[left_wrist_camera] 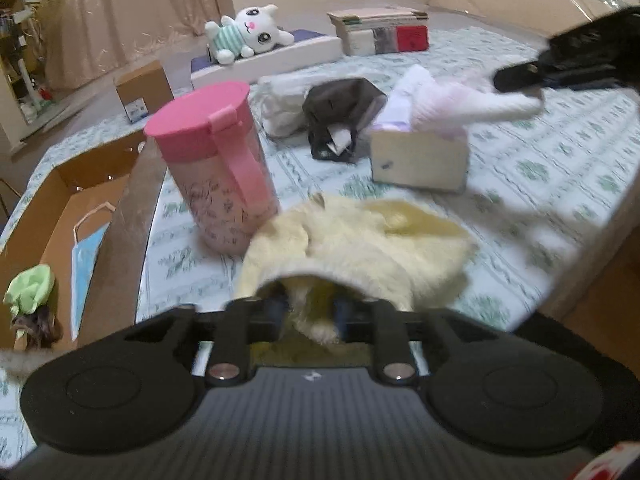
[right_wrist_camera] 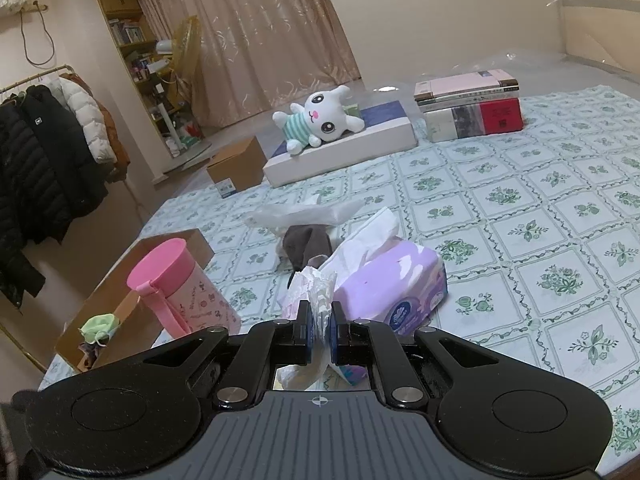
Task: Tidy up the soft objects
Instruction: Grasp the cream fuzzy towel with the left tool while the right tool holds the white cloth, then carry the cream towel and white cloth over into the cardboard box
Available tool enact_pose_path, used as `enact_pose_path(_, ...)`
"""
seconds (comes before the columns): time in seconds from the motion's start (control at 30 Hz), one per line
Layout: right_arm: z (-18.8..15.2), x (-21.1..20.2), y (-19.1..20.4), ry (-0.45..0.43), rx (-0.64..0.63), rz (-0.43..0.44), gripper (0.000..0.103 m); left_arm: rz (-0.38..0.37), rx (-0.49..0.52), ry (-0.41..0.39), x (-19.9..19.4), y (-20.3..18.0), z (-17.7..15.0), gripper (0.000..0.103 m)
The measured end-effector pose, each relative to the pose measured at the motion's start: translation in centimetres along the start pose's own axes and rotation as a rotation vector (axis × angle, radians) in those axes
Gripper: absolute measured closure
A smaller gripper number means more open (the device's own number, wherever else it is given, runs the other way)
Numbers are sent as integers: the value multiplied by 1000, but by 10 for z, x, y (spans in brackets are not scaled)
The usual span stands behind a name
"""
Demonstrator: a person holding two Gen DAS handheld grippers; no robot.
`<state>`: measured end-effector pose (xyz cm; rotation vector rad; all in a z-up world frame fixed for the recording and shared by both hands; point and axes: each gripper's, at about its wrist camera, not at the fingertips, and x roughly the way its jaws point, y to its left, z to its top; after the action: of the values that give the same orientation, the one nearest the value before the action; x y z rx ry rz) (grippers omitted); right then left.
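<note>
A fluffy pale-yellow cloth (left_wrist_camera: 360, 244) lies on the bed and drapes over the tips of my left gripper (left_wrist_camera: 312, 306). The jaws stand apart, with loose folds of the cloth between them and the fingertips hidden beneath it. My right gripper (right_wrist_camera: 320, 320) is shut on a crumpled white tissue (right_wrist_camera: 318, 292) that rises from the purple tissue pack (right_wrist_camera: 396, 280). In the left wrist view the same tissue (left_wrist_camera: 460, 104) stretches from the pack (left_wrist_camera: 420, 160) to the right gripper (left_wrist_camera: 516, 78) at the upper right.
A pink lidded tumbler (left_wrist_camera: 216, 160) stands beside an open cardboard box (left_wrist_camera: 92, 176) holding a blue face mask (left_wrist_camera: 86, 256) and a green one (left_wrist_camera: 30, 288). A dark grey cloth (left_wrist_camera: 344, 108), a plastic bag (right_wrist_camera: 304, 212), a white plush cat (right_wrist_camera: 320, 118) and stacked books (right_wrist_camera: 472, 108) lie further back.
</note>
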<state>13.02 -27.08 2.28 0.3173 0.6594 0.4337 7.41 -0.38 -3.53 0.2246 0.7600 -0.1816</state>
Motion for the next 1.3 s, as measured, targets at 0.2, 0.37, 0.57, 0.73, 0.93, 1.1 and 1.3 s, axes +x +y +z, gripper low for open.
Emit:
enact_pose_path(0.2, -2, 3, -2, 4, 6, -2, 95, -46, -10, 1, 28, -8, 16, 44)
enact_pose_path(0.37, -3, 9, -4, 8, 16, 6, 95, -47, 35, 47, 47, -19, 17, 25)
enact_pose_path(0.57, -3, 13, -2, 9, 15, 20, 95, -33, 23, 104, 59, -21, 12, 14)
enact_pose_path(0.73, -5, 13, -2, 6, 14, 24, 95, -49, -96, 134, 65, -9, 3, 9)
enact_pose_path(0.93, -5, 11, 0, -1, 14, 29, 95, -105, -154, 138, 62, -6, 1, 35)
enact_pose_path(1.1, -4, 3, 2, -13, 14, 27, 95, -129, -138, 113, 48, -10, 7, 77)
enact_pose_path(1.3, 1, -12, 5, -45, 15, 21, 95, -190, -108, 39, 16, 4, 40, 84)
